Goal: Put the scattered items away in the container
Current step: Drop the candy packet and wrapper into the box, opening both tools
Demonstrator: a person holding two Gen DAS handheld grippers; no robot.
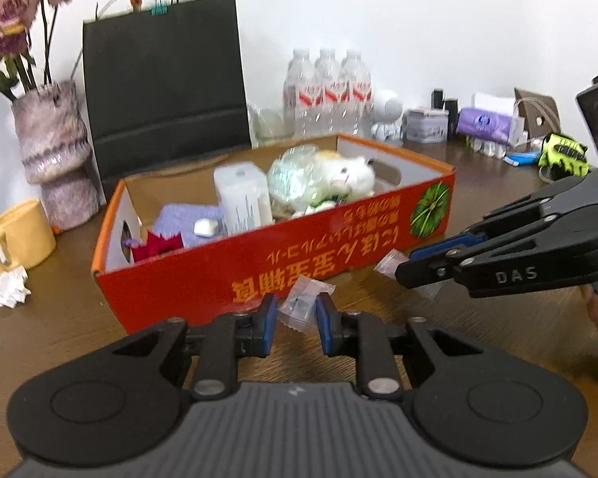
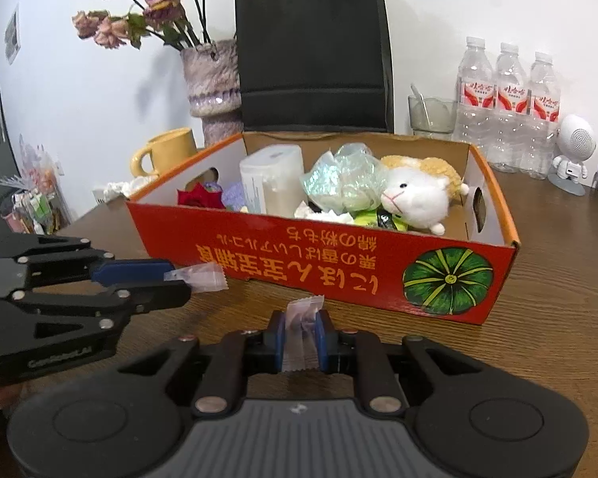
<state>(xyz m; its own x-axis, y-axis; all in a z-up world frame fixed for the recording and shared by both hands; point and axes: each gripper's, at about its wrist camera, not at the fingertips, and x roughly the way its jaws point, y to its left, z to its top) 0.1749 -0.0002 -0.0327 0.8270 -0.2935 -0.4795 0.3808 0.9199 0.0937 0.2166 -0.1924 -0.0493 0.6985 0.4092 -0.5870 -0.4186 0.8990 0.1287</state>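
Note:
A red cardboard box (image 1: 203,279) (image 2: 259,239) with an orange rim stands on the wooden table. It holds a white plush sheep (image 2: 418,195), a white canister (image 2: 271,183), crumpled plastic and other small items. In front of its near wall, my left gripper (image 1: 297,308) (image 2: 177,281) is shut on a small clear packet (image 1: 305,298) (image 2: 199,277). My right gripper (image 2: 302,328) (image 1: 402,267) is shut on a second, pinkish clear packet (image 2: 301,318) (image 1: 388,263). Both packets are lifted off the table, side by side, just short of the box.
Behind the box stand a black paper bag (image 2: 315,51), a vase of dried flowers (image 2: 211,79), a yellow mug (image 1: 20,235), water bottles (image 2: 506,107) and a glass (image 2: 430,113). Crumpled paper (image 1: 6,288) lies at the left. Small clutter (image 1: 486,123) lines the back right.

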